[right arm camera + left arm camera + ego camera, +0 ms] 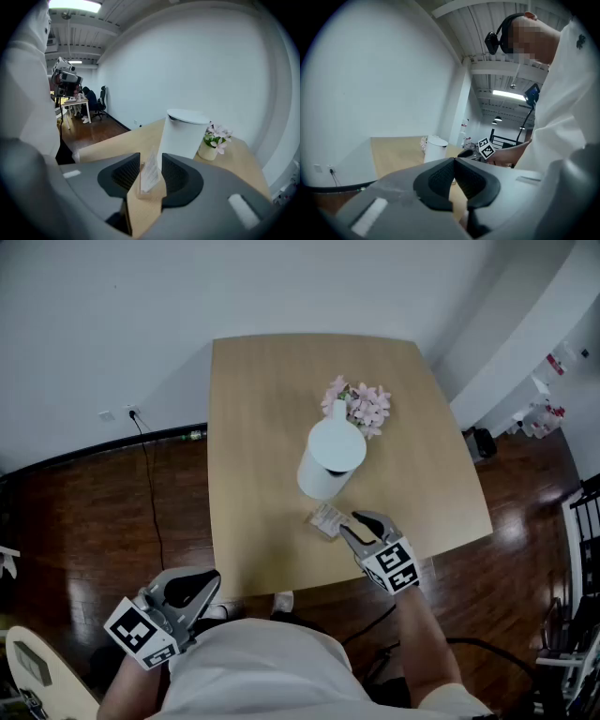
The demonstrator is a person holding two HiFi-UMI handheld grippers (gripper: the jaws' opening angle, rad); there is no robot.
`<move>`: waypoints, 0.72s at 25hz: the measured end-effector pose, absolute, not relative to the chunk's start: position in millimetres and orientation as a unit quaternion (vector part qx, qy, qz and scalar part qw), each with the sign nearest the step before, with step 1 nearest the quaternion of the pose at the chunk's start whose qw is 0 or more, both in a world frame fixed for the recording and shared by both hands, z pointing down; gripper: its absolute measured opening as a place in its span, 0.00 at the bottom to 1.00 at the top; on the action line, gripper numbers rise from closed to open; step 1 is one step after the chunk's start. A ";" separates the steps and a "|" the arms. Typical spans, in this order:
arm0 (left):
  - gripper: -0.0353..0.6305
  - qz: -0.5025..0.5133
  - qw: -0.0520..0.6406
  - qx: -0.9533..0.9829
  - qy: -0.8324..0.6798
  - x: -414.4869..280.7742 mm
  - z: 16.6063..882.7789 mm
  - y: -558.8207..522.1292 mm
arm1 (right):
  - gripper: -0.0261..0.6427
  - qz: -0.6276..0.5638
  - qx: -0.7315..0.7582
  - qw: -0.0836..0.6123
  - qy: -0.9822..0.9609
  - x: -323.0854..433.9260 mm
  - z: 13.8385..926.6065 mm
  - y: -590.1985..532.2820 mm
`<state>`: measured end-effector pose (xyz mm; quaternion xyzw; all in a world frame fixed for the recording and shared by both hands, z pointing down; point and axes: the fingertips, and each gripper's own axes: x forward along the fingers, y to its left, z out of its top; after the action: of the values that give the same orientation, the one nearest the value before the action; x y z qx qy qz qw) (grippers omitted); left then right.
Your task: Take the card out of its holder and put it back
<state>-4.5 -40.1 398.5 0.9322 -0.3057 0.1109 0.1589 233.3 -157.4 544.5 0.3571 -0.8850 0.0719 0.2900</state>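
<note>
The right gripper holds its jaws spread either side of the card without pressing it, the card upright in its clear holder on the wooden table near the white bin, while the left gripper, clenched on nothing, hangs off the table's near edge.

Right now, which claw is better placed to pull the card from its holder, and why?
Right. The right claw is open with the card standing between its jaws; the left claw is shut, held back off the table.
</note>
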 end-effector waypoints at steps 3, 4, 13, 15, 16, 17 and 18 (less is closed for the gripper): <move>0.06 0.110 0.163 0.928 -0.318 -1.1 399.2 -44.7 | 0.26 0.084 0.344 0.300 -0.886 239.8 561.9 -171.5; 0.06 0.110 0.164 0.926 -0.321 -0.3 400.0 -46.2 | 0.26 0.089 0.338 0.303 -0.887 240.3 568.0 -174.9; 0.06 0.116 0.178 0.914 -0.345 -1.8 408.2 -57.6 | 0.22 0.132 0.295 0.297 -0.898 229.3 598.8 -184.0; 0.06 0.117 0.181 0.914 -0.345 -1.1 409.6 -58.7 | 0.17 0.133 0.292 0.296 -0.899 227.3 600.7 -184.2; 0.06 0.118 0.181 0.914 -0.344 -0.6 410.0 -59.2 | 0.15 0.133 0.291 0.296 -0.900 226.7 601.1 -184.5; 0.06 0.119 0.181 0.914 -0.343 -0.3 410.0 -59.7 | 0.12 0.133 0.291 0.295 -0.900 226.2 600.9 -184.6; 0.06 0.119 0.181 0.914 -0.343 -0.4 409.7 -60.0 | 0.10 0.133 0.290 0.294 -0.901 225.6 600.3 -184.5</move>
<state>-0.4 -60.0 409.7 0.9141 -0.3426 0.1194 0.1810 225.6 -184.5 600.3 0.2901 -0.9009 0.1328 0.2944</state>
